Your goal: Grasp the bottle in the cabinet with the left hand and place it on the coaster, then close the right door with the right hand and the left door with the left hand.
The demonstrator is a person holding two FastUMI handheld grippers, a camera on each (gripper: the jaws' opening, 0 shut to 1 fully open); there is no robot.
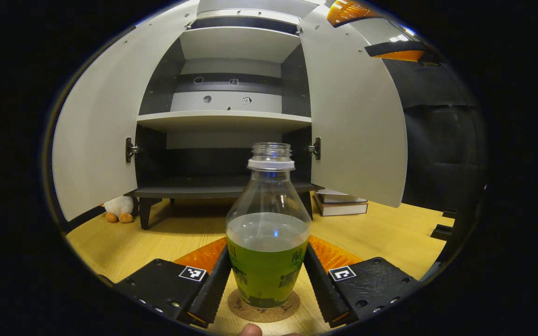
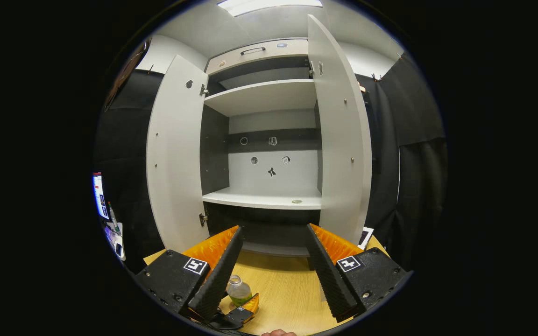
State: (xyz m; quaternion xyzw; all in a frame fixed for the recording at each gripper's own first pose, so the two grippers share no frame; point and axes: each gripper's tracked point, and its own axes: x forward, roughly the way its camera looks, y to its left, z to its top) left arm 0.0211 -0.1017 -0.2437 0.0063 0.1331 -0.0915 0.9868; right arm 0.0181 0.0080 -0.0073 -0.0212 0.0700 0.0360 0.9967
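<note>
In the left gripper view, the bottle (image 1: 268, 228) stands upright on the round cork coaster (image 1: 264, 309) on the wooden table (image 1: 124, 242). The left gripper (image 1: 267, 291) flanks its green-labelled lower body with a finger on each side. The fingers lie right along the label, but whether they press or have let go I cannot tell. The bottle is clear plastic, capless, and about half full of liquid. I judge it moderately light, with thin walls that give under a hard squeeze, and an open neck that would spill if tipped. The best hold is low on the labelled body, below the liquid line, where the sides run straight and the label adds grip; the tapering shoulder would slip. Behind it the cabinet (image 1: 224, 121) stands with left door (image 1: 94, 140) and right door (image 1: 355, 126) both wide open, shelves bare.

In the right gripper view, the right gripper (image 2: 272, 275) hangs high in front of the cabinet, fingers spread wide and holding nothing. The right door (image 2: 341, 135) rises just beyond its right finger, a light, stiff panel that should swing on a push at its free edge. Down on the table the bottle (image 2: 239, 290) shows beside the left gripper (image 2: 238, 313).
</note>
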